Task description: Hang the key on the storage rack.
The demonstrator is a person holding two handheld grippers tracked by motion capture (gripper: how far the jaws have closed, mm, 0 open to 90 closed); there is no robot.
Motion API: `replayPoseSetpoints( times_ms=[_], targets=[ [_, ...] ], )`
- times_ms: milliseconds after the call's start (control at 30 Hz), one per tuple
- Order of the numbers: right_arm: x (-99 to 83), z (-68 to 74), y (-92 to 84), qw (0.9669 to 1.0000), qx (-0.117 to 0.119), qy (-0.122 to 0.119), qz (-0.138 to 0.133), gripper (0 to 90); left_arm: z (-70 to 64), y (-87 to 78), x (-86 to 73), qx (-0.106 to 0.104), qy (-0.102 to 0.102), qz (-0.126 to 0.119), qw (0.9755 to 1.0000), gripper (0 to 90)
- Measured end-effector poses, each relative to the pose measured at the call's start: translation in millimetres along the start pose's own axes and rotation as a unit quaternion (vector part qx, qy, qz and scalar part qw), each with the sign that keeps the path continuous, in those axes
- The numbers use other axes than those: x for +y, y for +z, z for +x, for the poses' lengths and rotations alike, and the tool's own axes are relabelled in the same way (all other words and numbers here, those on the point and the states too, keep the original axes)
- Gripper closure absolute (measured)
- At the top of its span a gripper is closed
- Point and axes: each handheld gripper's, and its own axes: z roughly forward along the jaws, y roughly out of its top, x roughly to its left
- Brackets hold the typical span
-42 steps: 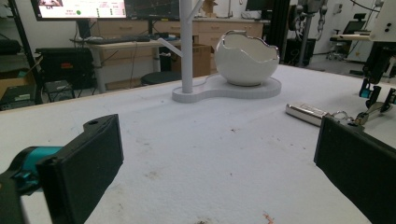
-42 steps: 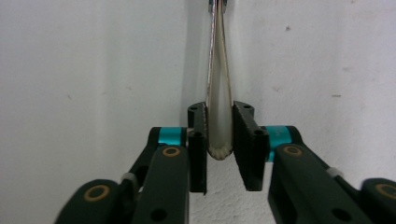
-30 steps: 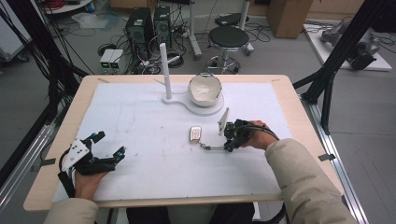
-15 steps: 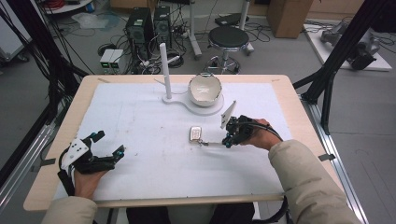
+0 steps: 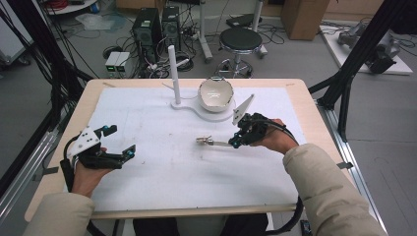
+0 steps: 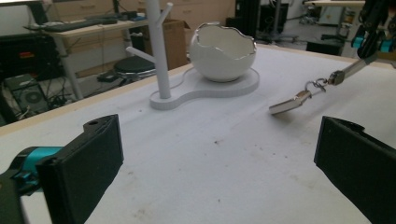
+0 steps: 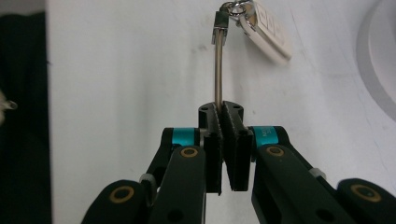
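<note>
The right claw (image 5: 235, 141) was clenched on the metal strap of a keychain (image 5: 216, 142), its two black jaws pressed together around the strap's near end in the right gripper view. From the far end of the strap (image 7: 217, 65) hung a small ring and a white key fob (image 7: 267, 29), which hung tilted just above the white mat (image 5: 147, 123), right of the desk's (image 5: 98, 88) centre. Further away stood a white stand (image 5: 173, 73) with a peg-bearing post on a flat base, and beside it on that base an eggshell-shaped white bowl (image 5: 215, 93). The left claw (image 5: 118, 142) hovered over the near left part of the mat, released, its jaws wide apart with nothing between them.
</note>
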Motion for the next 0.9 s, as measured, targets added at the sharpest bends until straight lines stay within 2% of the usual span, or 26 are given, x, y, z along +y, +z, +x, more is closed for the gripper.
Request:
replayPoseSetpoints(
  times_ms=[33, 133, 167, 200, 233, 267, 300, 333, 367, 500, 533, 567, 600, 633, 667, 700, 733, 900],
  targets=[
    [1.8, 0.7, -1.8, 1.0000, -0.004, -0.005, -0.005, 87.6, 0.0, 0.0, 0.0, 0.000, 0.000, 0.000, 1.0000, 1.8],
    [9.3, 3.6, -8.7, 0.9998, -0.006, -0.013, -0.010, 87.7, -2.2, 10.8, 18.9, -0.026, 0.017, 0.014, 0.9994, 1.8],
    [12.0, 4.5, -10.8, 0.9998, -0.007, -0.016, -0.011, 87.7, -2.2, 10.8, 18.9, -0.026, 0.017, 0.014, 0.9994, 1.8],
    [15.3, 6.1, -13.3, 0.9996, -0.009, -0.020, -0.017, 87.7, -3.6, 16.2, 28.8, -0.045, 0.023, 0.020, 0.9985, 1.8],
    [17.3, 6.7, -14.5, 0.9995, -0.006, -0.023, -0.019, 87.7, -4.7, 19.3, 33.8, -0.055, 0.025, 0.025, 0.9979, 1.8],
    [20.4, 8.3, -16.0, 0.9993, -0.010, -0.029, -0.021, 87.7, -5.6, 22.1, 39.0, -0.073, 0.021, 0.036, 0.9964, 1.7],
    [23.6, 9.5, -17.2, 0.9992, -0.010, -0.033, -0.022, 87.7, -5.6, 22.1, 39.0, -0.073, 0.021, 0.036, 0.9964, 1.8],
    [27.9, 11.4, -18.9, 0.9990, -0.011, -0.038, -0.021, 87.7, -9.0, 29.4, 48.2, -0.106, 0.030, 0.053, 0.9925, 1.8],
    [30.6, 11.9, -19.3, 0.9988, -0.013, -0.042, -0.023, 87.7, -11.9, 33.6, 53.8, -0.112, 0.044, 0.056, 0.9911, 1.8],
    [45.3, 16.7, -22.4, 0.9981, -0.013, -0.053, -0.028, 87.7, -16.0, 45.2, 71.3, -0.142, 0.064, 0.069, 0.9854, 1.8],
    [48.0, 17.0, -22.8, 0.9978, -0.014, -0.057, -0.031, 87.7, -16.0, 45.2, 71.3, -0.142, 0.064, 0.069, 0.9854, 1.8],
    [51.7, 17.9, -23.4, 0.9976, -0.011, -0.061, -0.032, 87.7, -18.5, 51.6, 79.8, -0.160, 0.073, 0.081, 0.9810, 1.8],
    [55.4, 19.1, -24.2, 0.9972, -0.013, -0.066, -0.033, 87.7, -20.7, 55.8, 84.6, -0.170, 0.081, 0.088, 0.9782, 1.8],
    [55.4, 19.1, -24.2, 0.9972, -0.013, -0.066, -0.033, 87.7, -20.7, 55.8, 84.6, -0.170, 0.081, 0.088, 0.9782, 1.8],
    [63.2, 21.3, -25.6, 0.9966, -0.011, -0.071, -0.039, 87.7, -23.4, 61.3, 90.9, -0.183, 0.090, 0.099, 0.9741, 1.8],
    [63.2, 21.3, -25.6, 0.9966, -0.011, -0.071, -0.039, 87.7, -23.4, 61.3, 90.9, -0.183, 0.090, 0.099, 0.9741, 1.8],
    [69.8, 22.2, -26.3, 0.9958, -0.010, -0.080, -0.043, 87.7, -26.3, 66.6, 97.2, -0.195, 0.096, 0.107, 0.9702, 1.8],
    [82.7, 24.6, -27.5, 0.9943, -0.009, -0.093, -0.051, 87.7, -33.7, 79.1, 106.7, -0.231, 0.103, 0.122, 0.9597, 1.8]
  ],
)
